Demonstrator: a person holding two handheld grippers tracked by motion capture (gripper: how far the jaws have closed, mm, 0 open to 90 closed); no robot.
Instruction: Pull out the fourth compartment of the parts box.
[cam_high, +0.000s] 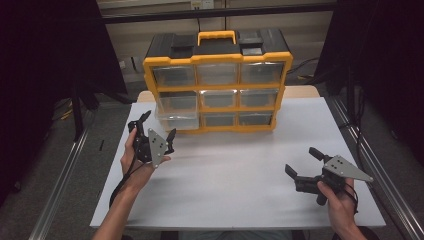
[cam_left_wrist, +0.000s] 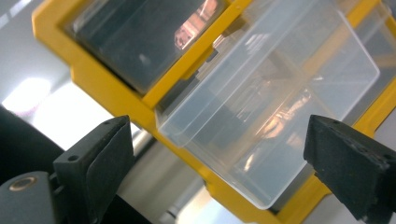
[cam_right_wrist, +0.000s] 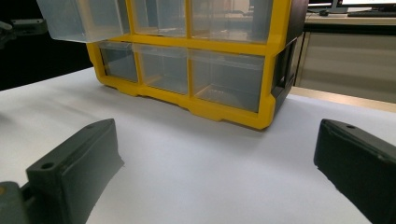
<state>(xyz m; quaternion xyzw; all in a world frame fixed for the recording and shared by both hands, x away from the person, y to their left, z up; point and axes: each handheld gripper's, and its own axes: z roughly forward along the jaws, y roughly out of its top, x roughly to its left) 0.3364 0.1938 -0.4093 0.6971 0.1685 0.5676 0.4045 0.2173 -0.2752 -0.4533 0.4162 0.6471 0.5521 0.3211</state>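
A yellow and black organizer cabinet with a yellow carry handle stands at the far middle of a white counter. Its front holds three rows of three clear plastic drawers. The clear drawer at the left of the middle row is pulled partway out toward the near side, its front overhanging the drawer below, while the other drawers sit flush in the frame. The left tongs, held in the person's left hand, hover just in front of that drawer at the cabinet's near left corner. Their jaws stand wide apart and grip nothing; in the left gripper view the drawer shows between and beyond the jaws, with no pad touching it. The right tongs, held in the person's right hand, rest low over the near right part of the counter, well apart from the cabinet. Their jaws are also spread wide with nothing between them, and the right gripper view looks across bare counter toward the cabinet's bottom row.
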